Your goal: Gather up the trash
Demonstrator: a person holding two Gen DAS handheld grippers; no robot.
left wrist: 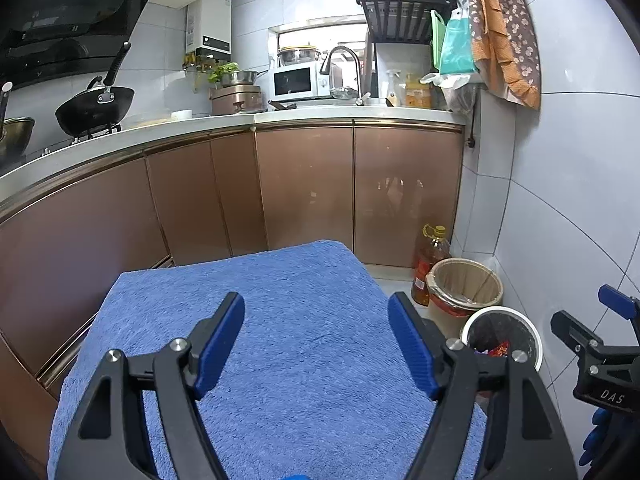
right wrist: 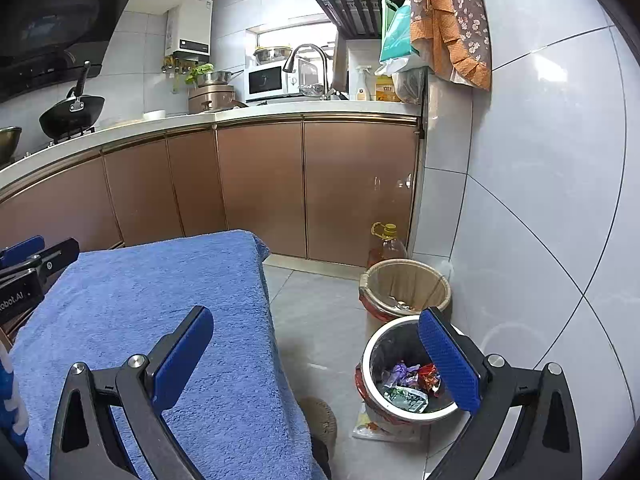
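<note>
L wrist: your left gripper [left wrist: 316, 344] jaws apart, empty, over bare towel [left wrist: 280, 280] – nothing left to grab | R wrist: right gripper [right wrist: 316, 354] jaws apart, empty; wrappers [right wrist: 408, 384] in bin [right wrist: 370, 356] below, prob. dropped there.

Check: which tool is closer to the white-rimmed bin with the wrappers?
Right. The right tool hangs open beside the white-rimmed bin, one finger overlapping its rim in view. The left tool is open over the blue towel.
</note>
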